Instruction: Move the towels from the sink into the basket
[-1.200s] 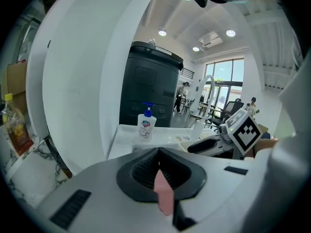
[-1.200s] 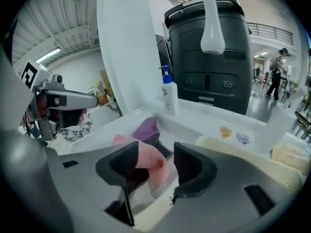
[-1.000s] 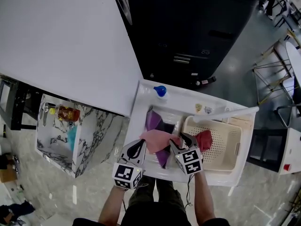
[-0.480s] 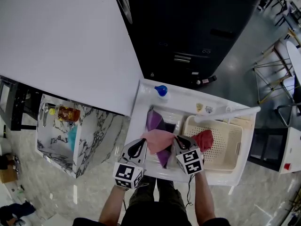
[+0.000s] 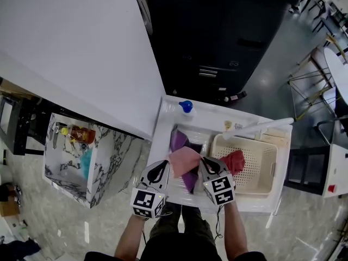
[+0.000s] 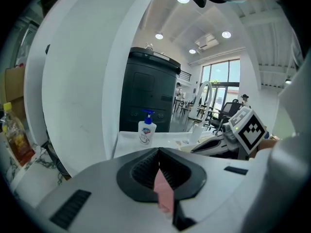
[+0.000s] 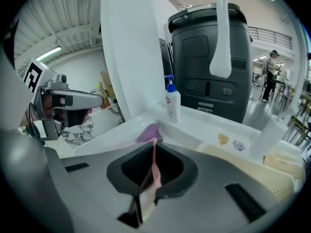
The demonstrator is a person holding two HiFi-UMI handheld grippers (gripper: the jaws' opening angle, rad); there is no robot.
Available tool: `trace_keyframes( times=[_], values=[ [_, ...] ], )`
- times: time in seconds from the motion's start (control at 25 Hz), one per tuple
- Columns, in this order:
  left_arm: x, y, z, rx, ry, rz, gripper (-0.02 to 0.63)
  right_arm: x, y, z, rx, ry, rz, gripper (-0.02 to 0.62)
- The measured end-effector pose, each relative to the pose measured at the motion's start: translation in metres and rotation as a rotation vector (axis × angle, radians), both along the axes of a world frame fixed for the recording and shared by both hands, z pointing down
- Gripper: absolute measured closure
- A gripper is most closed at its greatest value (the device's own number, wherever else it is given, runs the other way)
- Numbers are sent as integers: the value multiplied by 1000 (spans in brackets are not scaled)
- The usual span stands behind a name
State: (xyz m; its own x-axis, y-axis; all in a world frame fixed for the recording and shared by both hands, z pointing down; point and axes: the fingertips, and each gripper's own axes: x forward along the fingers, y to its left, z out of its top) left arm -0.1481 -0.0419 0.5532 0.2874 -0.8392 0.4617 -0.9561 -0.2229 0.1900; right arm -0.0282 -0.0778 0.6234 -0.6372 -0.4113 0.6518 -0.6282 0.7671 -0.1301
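Note:
A pink towel (image 5: 184, 159) hangs stretched between my two grippers above the sink (image 5: 210, 129). My left gripper (image 5: 162, 170) is shut on its left edge; a pink fold (image 6: 164, 191) shows between the jaws. My right gripper (image 5: 209, 165) has just been closing and now pinches the towel's right edge (image 7: 155, 171). A purple towel (image 5: 177, 139) lies in the sink below, also visible in the right gripper view (image 7: 148, 132). A red towel (image 5: 235, 160) rests in the cream basket (image 5: 274, 167) at the right.
A soap bottle with a blue pump (image 5: 186, 106) stands at the sink's back left corner. A white faucet (image 5: 261, 128) reaches over the basket. A white wall panel and a marble-patterned cabinet (image 5: 109, 156) are to the left, a dark bin (image 6: 148, 89) behind.
The right gripper's jaws, open a second ago, have shut on the pink towel's right edge and risen slightly. The left gripper has kept its hold and place.

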Motion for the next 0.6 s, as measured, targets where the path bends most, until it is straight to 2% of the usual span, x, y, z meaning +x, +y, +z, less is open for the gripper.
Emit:
trace_keyframes(
  times=[0.6],
  values=[
    [-4, -2, -85, 153, -15, 77, 598, 0, 3, -118, 211, -94, 119, 555]
  ],
)
